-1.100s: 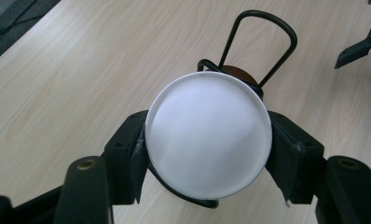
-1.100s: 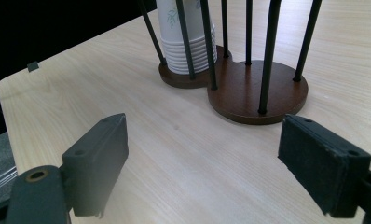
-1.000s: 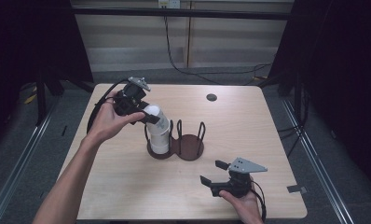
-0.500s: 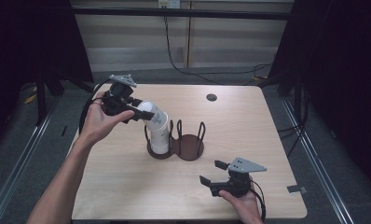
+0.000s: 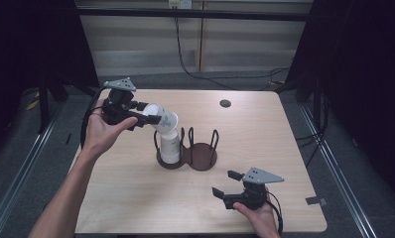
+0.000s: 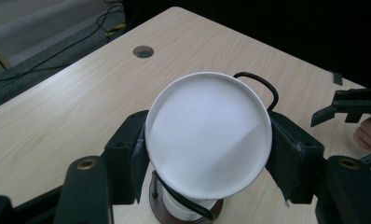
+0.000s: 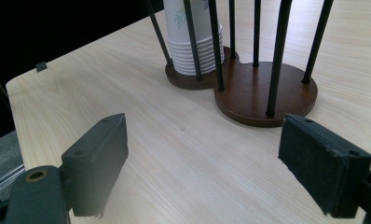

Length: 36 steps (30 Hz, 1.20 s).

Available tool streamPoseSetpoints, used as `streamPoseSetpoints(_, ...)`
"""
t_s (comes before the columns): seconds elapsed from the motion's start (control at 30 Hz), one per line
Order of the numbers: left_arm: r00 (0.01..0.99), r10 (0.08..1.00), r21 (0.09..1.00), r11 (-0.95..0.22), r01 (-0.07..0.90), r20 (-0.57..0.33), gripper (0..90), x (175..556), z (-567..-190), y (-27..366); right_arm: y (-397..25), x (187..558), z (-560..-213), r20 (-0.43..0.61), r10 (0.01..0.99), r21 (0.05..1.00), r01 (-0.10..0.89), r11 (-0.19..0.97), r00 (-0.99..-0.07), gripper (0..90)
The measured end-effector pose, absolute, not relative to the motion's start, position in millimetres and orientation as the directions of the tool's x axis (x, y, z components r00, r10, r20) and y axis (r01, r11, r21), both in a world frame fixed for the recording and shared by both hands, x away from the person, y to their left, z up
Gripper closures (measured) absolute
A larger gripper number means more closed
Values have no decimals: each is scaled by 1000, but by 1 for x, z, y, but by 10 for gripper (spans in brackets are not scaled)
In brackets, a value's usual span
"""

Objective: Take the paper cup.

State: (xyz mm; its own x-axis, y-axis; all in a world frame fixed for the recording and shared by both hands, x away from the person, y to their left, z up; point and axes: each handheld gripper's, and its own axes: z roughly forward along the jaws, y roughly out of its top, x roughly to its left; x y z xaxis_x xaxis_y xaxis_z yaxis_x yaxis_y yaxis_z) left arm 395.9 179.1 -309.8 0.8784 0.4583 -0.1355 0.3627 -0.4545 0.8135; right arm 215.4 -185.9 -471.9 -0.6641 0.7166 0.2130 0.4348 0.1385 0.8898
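Observation:
A white paper cup [image 5: 164, 120] with a green print is held tilted on its side, just above a stack of like cups [image 5: 170, 147]. My left gripper [image 5: 151, 115] is shut on it. In the left gripper view the cup's round base [image 6: 209, 133] faces the camera between the two pads [image 6: 286, 156]. The stack stands in the left ring of a brown two-ring holder [image 5: 201, 157] with black rods; the right ring is empty. My right gripper [image 5: 224, 183] rests open near the front right of the table, its jaws [image 7: 202, 154] pointing at the holder [image 7: 263, 95] and the stack [image 7: 195, 42].
The light wooden table [image 5: 265, 144] has a round cable hole [image 5: 225, 103] at the back right. A small grey tab [image 5: 315, 201] lies at the right front edge. Dark floor and cables surround the table.
My left gripper has swung left and turned, tipping the top cup off the stack onto its side. The right gripper has stayed where it was.

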Motion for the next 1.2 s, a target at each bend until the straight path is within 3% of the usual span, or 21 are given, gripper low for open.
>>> streamPoseSetpoints(0.77, 872, 453, 856, -362, 369, -184, 369, 375, -329, 207, -188, 216, -472, 232, 716, 891, 439, 115, -658, 147)
streamPoseSetpoints(1.2, 894, 424, 857, -396, 330, -148, 368, 347, -340, 207, -181, 215, -471, 212, 697, 892, 426, 148, -685, 132)
